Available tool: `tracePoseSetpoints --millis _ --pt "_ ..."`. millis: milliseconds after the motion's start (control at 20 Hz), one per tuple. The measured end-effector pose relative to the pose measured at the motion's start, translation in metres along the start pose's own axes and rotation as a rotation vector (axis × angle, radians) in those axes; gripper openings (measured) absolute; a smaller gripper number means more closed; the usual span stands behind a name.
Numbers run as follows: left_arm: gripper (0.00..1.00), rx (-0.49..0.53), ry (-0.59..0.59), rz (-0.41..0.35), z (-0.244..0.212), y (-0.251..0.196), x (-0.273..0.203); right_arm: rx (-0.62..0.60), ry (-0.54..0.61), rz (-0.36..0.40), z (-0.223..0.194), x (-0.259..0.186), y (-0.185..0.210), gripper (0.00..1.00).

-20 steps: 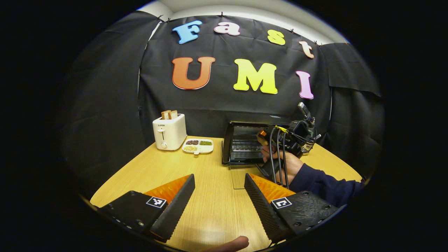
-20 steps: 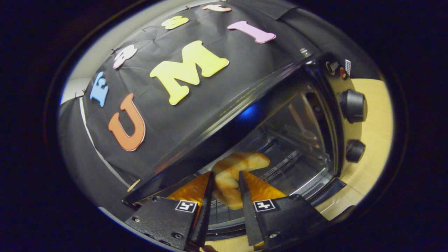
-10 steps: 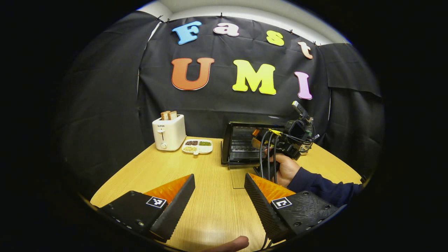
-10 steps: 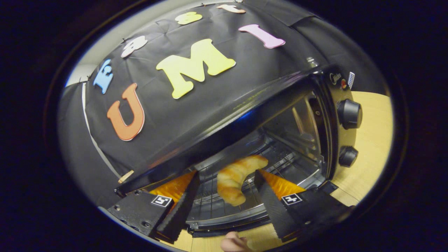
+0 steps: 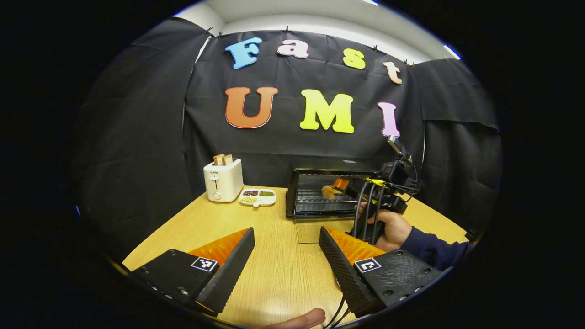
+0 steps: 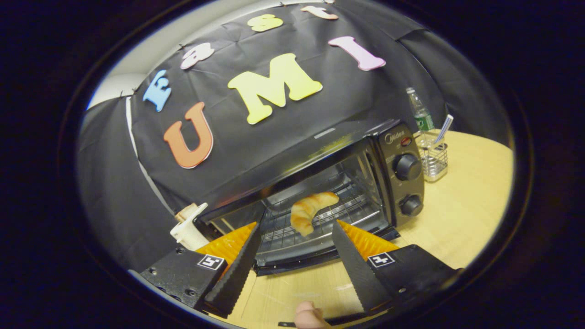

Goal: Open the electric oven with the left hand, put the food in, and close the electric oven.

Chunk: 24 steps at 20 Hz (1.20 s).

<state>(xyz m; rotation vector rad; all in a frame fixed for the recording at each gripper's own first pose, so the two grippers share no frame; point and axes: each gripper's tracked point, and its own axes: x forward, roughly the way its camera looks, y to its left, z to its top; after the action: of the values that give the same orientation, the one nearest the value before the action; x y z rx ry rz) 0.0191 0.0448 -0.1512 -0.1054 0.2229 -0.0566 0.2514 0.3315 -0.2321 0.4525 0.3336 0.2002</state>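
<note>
Golden-brown crescent croissant (image 6: 311,211) sits on the wire rack (image 6: 320,224) inside the black countertop electric oven (image 6: 347,183), long axis roughly across the oven's width, nothing touching it. Right gripper (image 6: 292,260) has its jaws wide apart and empty, just outside the oven mouth, croissant straight ahead between the finger lines but well clear of them. Clear glass oven door (image 5: 315,230) lies folded down flat on the light wood table (image 5: 215,224), so closing is what's left, by my read. Left gripper (image 5: 285,260) is also spread wide, holding nothing, low over the table; the door's free front edge lies ahead of it and slightly to its right, just beyond the fingertips. The right gripper (image 5: 361,187) and its hand (image 5: 393,228) sit beside the door's right side, so the left needs to lift from the door's near edge without crossing that hand.
</note>
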Motion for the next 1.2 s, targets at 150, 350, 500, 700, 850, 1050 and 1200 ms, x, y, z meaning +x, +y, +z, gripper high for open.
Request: tracePoseSetpoints --millis 150,350,500,700,850,1050,1200 --pt "0.93 0.004 -0.024 -0.006 0.002 -0.005 -0.018 -0.053 -0.042 0.022 0.012 -0.042 0.004 0.98" --pt "0.93 0.009 -0.050 -0.007 0.008 -0.007 -0.031 -0.117 -0.046 0.032 0.019 -0.097 0.006 0.96" --pt "0.93 0.003 -0.058 -0.011 0.008 -0.014 -0.034 -0.222 -0.031 0.018 0.024 -0.136 0.000 0.94" --pt "0.93 0.022 -0.072 -0.014 0.006 -0.027 -0.027 -0.318 -0.134 -0.052 0.055 -0.192 -0.022 0.94" --pt "0.93 0.004 -0.073 -0.048 0.001 -0.050 -0.015 -0.394 -0.194 -0.088 0.082 -0.234 -0.038 0.94" --pt "0.93 0.007 -0.064 -0.091 -0.007 -0.080 0.008 -0.400 -0.254 -0.099 0.113 -0.288 -0.057 1.00" --pt "0.93 0.024 -0.028 -0.116 -0.020 -0.102 0.029 -0.401 -0.269 -0.095 0.127 -0.311 -0.070 1.00"
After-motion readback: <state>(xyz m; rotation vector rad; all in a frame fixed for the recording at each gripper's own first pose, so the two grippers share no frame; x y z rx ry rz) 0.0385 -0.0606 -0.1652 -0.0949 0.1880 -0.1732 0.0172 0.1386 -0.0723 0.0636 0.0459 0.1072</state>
